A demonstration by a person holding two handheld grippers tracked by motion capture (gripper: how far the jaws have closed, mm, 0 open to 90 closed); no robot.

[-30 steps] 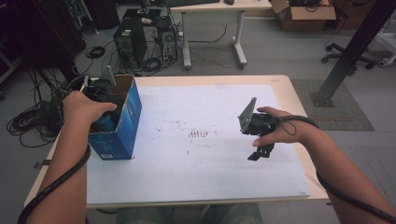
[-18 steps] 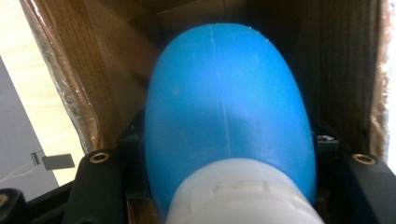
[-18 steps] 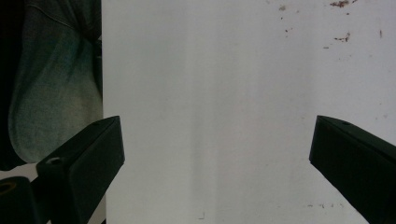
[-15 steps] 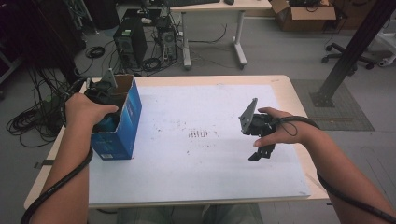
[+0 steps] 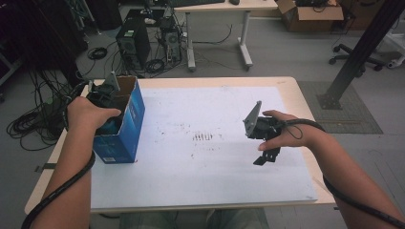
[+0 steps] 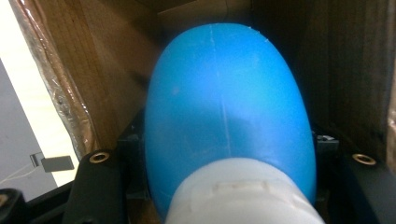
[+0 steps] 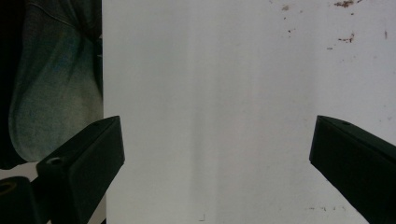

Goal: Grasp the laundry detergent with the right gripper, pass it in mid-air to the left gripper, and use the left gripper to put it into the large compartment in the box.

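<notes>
A tall blue cardboard box [image 5: 126, 128] stands open-topped at the table's left edge. My left gripper [image 5: 106, 119] reaches down into it, shut on a blue plastic bottle [image 6: 224, 107] with a white cap [image 6: 243, 193]. The bottle sits between the black jaws, with brown box walls [image 6: 70, 70] close around it. Over the right half of the table, my right gripper [image 5: 265, 157] hangs a little above the white sheet [image 7: 210, 70]. Its jaws are wide open and point down with nothing between them.
The white sheet [image 5: 205, 109] covering the tabletop has small dark specks near its middle [image 5: 203, 137]. Beyond the table are computer towers [image 5: 133, 43], tangled cables [image 5: 33, 119], another desk [image 5: 219, 7] and a black post [image 5: 356, 52] at the right.
</notes>
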